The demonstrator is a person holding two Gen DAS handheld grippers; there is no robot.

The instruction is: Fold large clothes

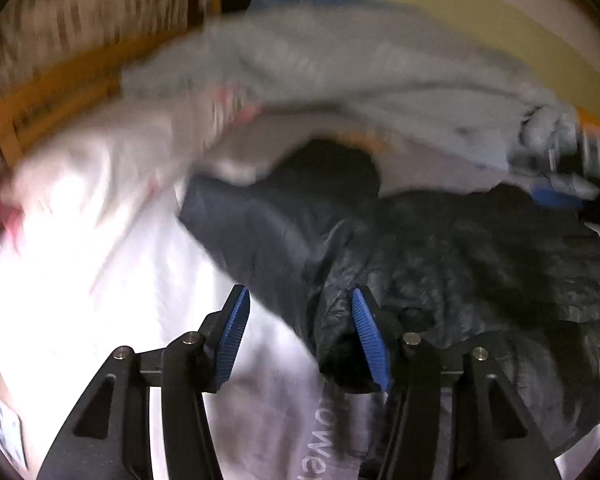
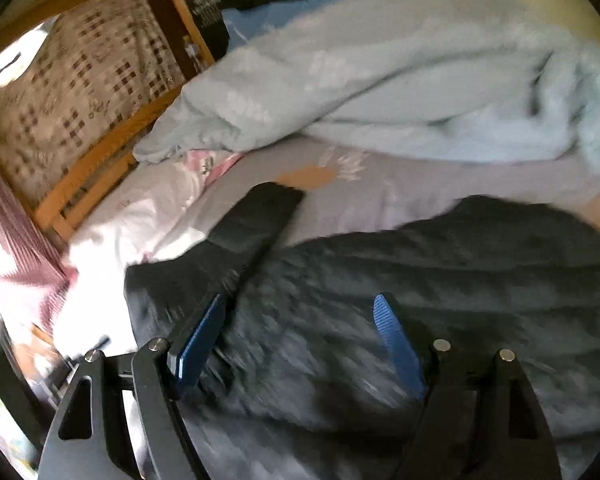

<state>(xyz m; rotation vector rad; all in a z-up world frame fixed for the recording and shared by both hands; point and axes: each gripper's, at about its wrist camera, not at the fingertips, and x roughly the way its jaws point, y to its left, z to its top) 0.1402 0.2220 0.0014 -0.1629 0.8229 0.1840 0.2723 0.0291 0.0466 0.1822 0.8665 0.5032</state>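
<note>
A black quilted jacket lies crumpled on the bed, with one sleeve stretched out to the left. In the left wrist view my left gripper hovers at the jacket's left edge. Its jaws are apart, over white sheet, and a fold of the jacket lies against the right pad without being pinched. My right gripper stands open above the jacket's body, nothing between its fingers. Both views are motion-blurred.
A pale blue fleece blanket is heaped at the back of the bed, also visible as a blanket in the left wrist view. A white printed sheet covers the mattress. A wooden bed frame and patterned fabric stand at the left.
</note>
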